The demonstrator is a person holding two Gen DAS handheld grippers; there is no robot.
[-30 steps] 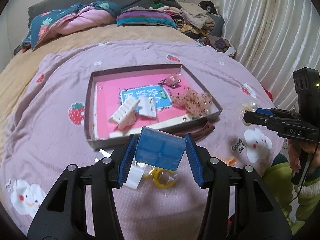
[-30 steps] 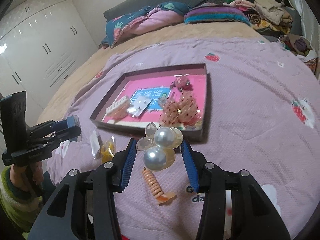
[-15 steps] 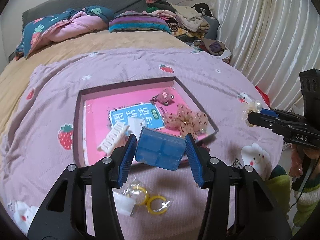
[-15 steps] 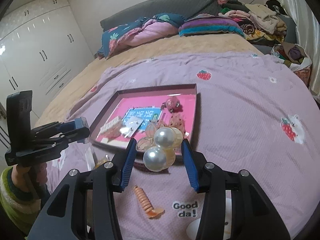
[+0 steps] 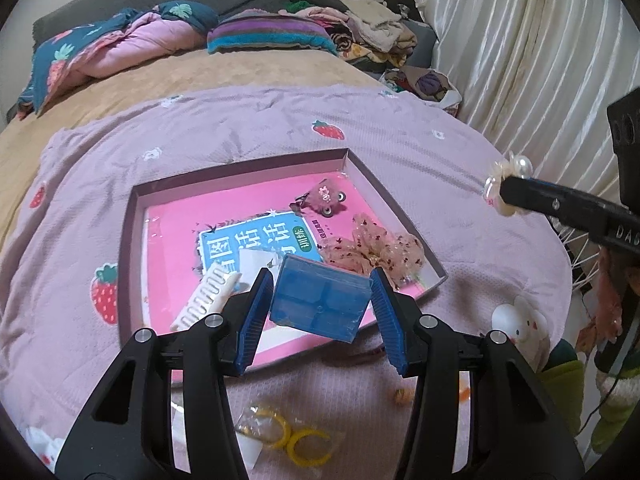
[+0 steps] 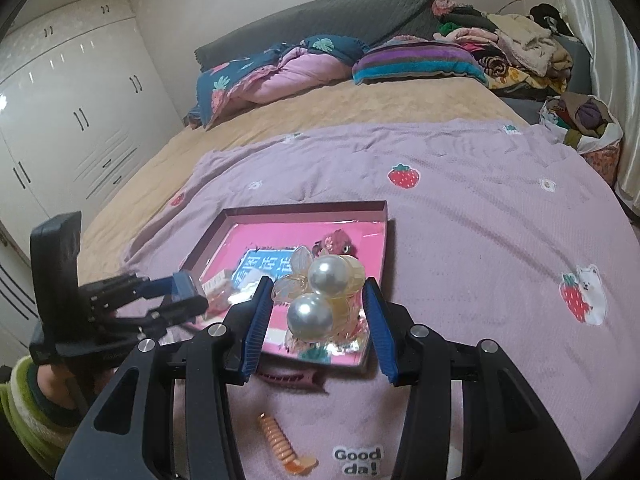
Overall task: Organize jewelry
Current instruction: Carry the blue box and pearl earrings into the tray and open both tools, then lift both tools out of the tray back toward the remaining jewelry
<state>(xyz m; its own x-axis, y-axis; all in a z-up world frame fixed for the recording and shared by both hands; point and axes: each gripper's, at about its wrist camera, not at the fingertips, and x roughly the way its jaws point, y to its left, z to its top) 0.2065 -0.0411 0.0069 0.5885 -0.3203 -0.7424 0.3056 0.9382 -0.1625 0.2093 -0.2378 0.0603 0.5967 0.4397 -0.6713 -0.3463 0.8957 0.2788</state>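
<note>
Box: small blue translucent case (image 5: pixel 320 303), flat, rectangular, moulded compartments faintly visible; carried above near edge of tray, tilted.
Left gripper (image 5: pixel 320 312): fingers part-spread, blue ribbed pads pinching box across its two short sides.
Handling, box: rigid plastic, probably light; smooth faces likely slippery, so grip on opposite edges preferable to faces; contents, if any, not discernible.
Clip: pearl hair clip (image 6: pixel 320 296), two glossy round pearls on translucent amber petals; held in air over near right corner of tray.
Right gripper (image 6: pixel 314 312): fingers part-spread, pinching clip at its sides.
Handling, clip: light, hard, irregular; petals thin and probably brittle, pearls too round and slick for a pad; body below pearls judged safest hold.
Tray: shallow dark-walled cardboard lid (image 5: pixel 132 240) on lilac quilt; glossy pink floor with blue printed label.
Tray contents: white toothed comb clip (image 5: pixel 204 300), stiff; pink gauze bow (image 5: pixel 372 252), soft and crushable; small plush pink clip (image 5: pixel 326 198).
Quilt, loose items: yellow rings in crinkled clear bag (image 5: pixel 288 434); orange spiral clip (image 6: pixel 286 446); dark maroon clip (image 6: pixel 290 378) just beside tray wall.
</note>
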